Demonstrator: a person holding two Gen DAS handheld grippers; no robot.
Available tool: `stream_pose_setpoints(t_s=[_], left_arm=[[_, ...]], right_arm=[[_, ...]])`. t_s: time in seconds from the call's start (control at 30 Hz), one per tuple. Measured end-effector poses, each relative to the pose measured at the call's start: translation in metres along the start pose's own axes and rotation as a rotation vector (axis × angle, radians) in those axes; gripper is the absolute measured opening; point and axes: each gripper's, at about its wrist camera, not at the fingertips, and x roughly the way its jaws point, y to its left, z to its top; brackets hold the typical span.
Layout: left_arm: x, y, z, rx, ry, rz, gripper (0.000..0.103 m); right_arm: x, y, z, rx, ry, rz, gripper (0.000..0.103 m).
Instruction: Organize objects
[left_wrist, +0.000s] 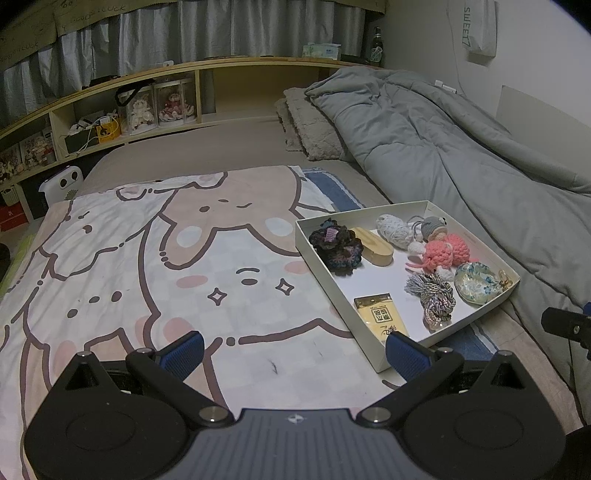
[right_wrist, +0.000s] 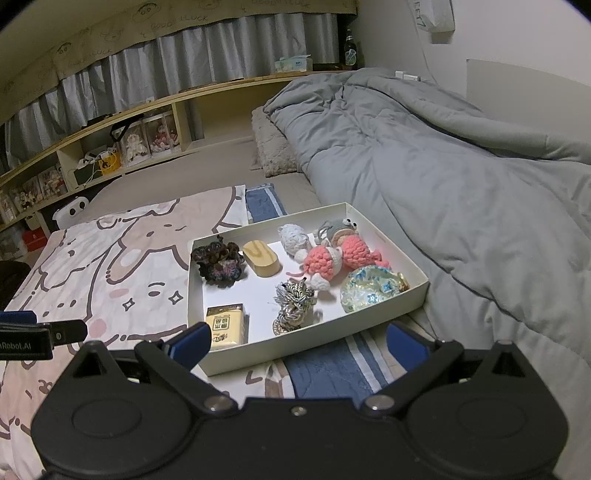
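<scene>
A shallow white box (left_wrist: 334, 275) (right_wrist: 195, 291) lies on the bed and holds several small things: a dark crocheted flower (left_wrist: 336, 248) (right_wrist: 218, 262), a wooden oval block (left_wrist: 373, 246) (right_wrist: 261, 261), a white yarn ball (left_wrist: 393, 228) (right_wrist: 293, 236), pink crochet toys (left_wrist: 445, 253) (right_wrist: 332, 260), a grey-capped doll (right_wrist: 334, 229), a braided cord knot (left_wrist: 434, 297) (right_wrist: 293, 302), a floral pouch (left_wrist: 478, 282) (right_wrist: 369, 288) and a yellow packet (left_wrist: 380, 314) (right_wrist: 226, 325). My left gripper (left_wrist: 293, 352) is open and empty over the blanket, left of the box. My right gripper (right_wrist: 299, 345) is open and empty at the box's near edge.
A cartoon-print blanket (left_wrist: 147, 266) covers the near bed. A rumpled grey duvet (right_wrist: 461, 184) lies to the right of the box. A wooden shelf headboard (left_wrist: 129, 110) with boxed dolls runs along the back. A white device (left_wrist: 61, 186) stands at the bed's left edge.
</scene>
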Motion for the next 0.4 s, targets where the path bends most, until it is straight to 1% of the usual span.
stream_pose_setpoints(t_s=[0.4], left_arm=[[0.0010, 0.0020, -0.0012, 0.001, 0.002, 0.012, 0.103]], right_arm=[[-0.0004, -0.0001, 0.0000, -0.003, -0.001, 0.000, 0.102]])
